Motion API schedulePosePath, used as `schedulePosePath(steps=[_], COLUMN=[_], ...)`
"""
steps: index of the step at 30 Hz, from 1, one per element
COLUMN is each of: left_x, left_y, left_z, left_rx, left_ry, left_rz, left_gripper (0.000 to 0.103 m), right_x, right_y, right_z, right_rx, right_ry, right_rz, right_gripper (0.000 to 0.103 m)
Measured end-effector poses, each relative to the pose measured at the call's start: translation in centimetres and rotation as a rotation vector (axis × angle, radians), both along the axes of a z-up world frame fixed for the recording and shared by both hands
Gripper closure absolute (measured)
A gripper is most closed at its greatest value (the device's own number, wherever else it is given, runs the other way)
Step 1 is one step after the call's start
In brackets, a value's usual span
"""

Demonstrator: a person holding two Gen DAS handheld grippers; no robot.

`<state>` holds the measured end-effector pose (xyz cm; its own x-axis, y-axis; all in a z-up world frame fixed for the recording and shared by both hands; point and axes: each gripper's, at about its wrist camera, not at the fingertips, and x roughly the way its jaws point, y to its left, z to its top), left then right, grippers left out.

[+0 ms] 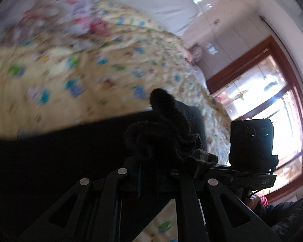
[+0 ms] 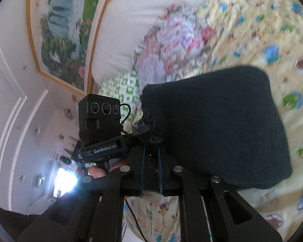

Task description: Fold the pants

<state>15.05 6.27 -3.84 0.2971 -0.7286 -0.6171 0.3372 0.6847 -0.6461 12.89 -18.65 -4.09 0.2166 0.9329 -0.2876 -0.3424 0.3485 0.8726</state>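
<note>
The black pants (image 2: 216, 125) are up in the air above the yellow patterned bedspread (image 1: 74, 74), stretched between the two tools — a broad dark panel in each view. The left gripper (image 1: 171, 153) has its jaws closed on a bunched, fuzzy fold of the cloth, and the right gripper (image 2: 151, 139) is pinched shut on a crumpled corner. Each tool's neighbour shows at the edge of the other's picture, so they sit close, side by side. My read: holding two points on one edge lets the fabric hang flat and square up for laying down. The long axis seems to run away from the grippers, across the bed, though blur and the dark cloth hide which end is the waistband.
</note>
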Motion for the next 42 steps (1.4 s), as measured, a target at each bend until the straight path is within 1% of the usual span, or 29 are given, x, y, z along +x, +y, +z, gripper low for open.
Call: schedulePosePath(steps=[2,4,8,10,13,15,17,19,21,22,24,26,27,29,30,32,34,37,39,40,42], left_x=[-0.8,-1.4,-2.7,-3.4,-4.6,-5.3,-5.7,-6.2,-6.6,-6.8,-7.1,-7.1,-7.1,-7.2,-7.2,-7.2,-7.0,-6.6,-6.5,-6.5,-6.7], left_y=[0.8,1.7,3.0,3.7,4.5,4.9,5.1,5.1,5.0,4.9,4.2,3.5,2.9,2.0,1.4,0.5,0.1,0.0,0.0,0.2,0.4], left_z=[-0.7,-1.1,-1.2,-1.1,-0.2,0.5,1.2,1.9,2.4,2.6,3.0,3.2,3.3,3.1,2.8,2.0,0.6,-1.6,-2.4,-2.5,-2.4], left_rx=[0.017,0.017,0.022,0.015,-0.007,-0.018,-0.028,-0.021,-0.018,-0.023,-0.030,-0.026,-0.040,-0.060,-0.059,-0.041,-0.037,-0.030,-0.026,-0.040,-0.049], left_ry=[0.016,0.024,0.034,0.037,0.027,0.012,-0.004,-0.020,-0.030,-0.034,-0.039,-0.037,-0.038,-0.029,-0.022,-0.002,0.037,0.094,0.113,0.113,0.109], left_rz=[0.038,0.063,0.124,0.159,0.206,0.231,0.255,0.282,0.307,0.314,0.309,0.304,0.297,0.291,0.290,0.302,0.314,0.343,0.350,0.359,0.373], left_gripper=[0.095,0.095,0.095,0.095,0.095,0.095,0.092,0.090,0.090,0.088,0.084,0.084,0.083,0.078,0.076,0.076,0.076,0.076,0.076,0.076,0.076], right_x=[-0.2,-0.1,0.1,0.0,-0.1,-0.2,-0.3,-0.5,-0.7,-0.8,-0.6,-0.1,0.3,1.4,1.9,2.8,3.7,4.5,4.8,4.8,4.8], right_y=[0.7,1.2,2.1,2.2,2.1,2.0,1.7,1.3,0.8,0.5,-0.3,-1.2,-1.7,-2.5,-2.6,-2.1,-1.3,-0.3,-0.2,-0.2,-0.4], right_z=[-0.6,-1.2,-2.4,-2.5,-1.9,-1.2,-0.5,0.1,0.8,1.0,1.6,2.2,2.5,2.9,3.0,3.2,2.7,1.4,0.5,0.2,0.6], right_rx=[-0.022,-0.041,-0.088,-0.111,-0.143,-0.155,-0.139,-0.113,-0.097,-0.091,-0.074,-0.077,-0.073,-0.072,-0.084,-0.096,-0.121,-0.193,-0.223,-0.220,-0.199], right_ry=[0.009,0.021,0.048,0.052,0.038,0.026,0.018,0.012,0.001,-0.002,-0.016,-0.026,-0.028,-0.025,-0.024,-0.014,0.006,0.024,0.035,0.041,0.033], right_rz=[0.026,0.047,0.075,0.075,0.081,0.086,0.085,0.074,0.065,0.056,0.026,-0.023,-0.046,-0.075,-0.081,-0.078,-0.055,-0.045,-0.055,-0.055,-0.057], right_gripper=[0.091,0.091,0.091,0.091,0.088,0.083,0.066,0.057,0.057,0.057,0.057,0.057,0.057,0.057,0.057,0.057,0.057,0.057,0.060,0.061,0.061])
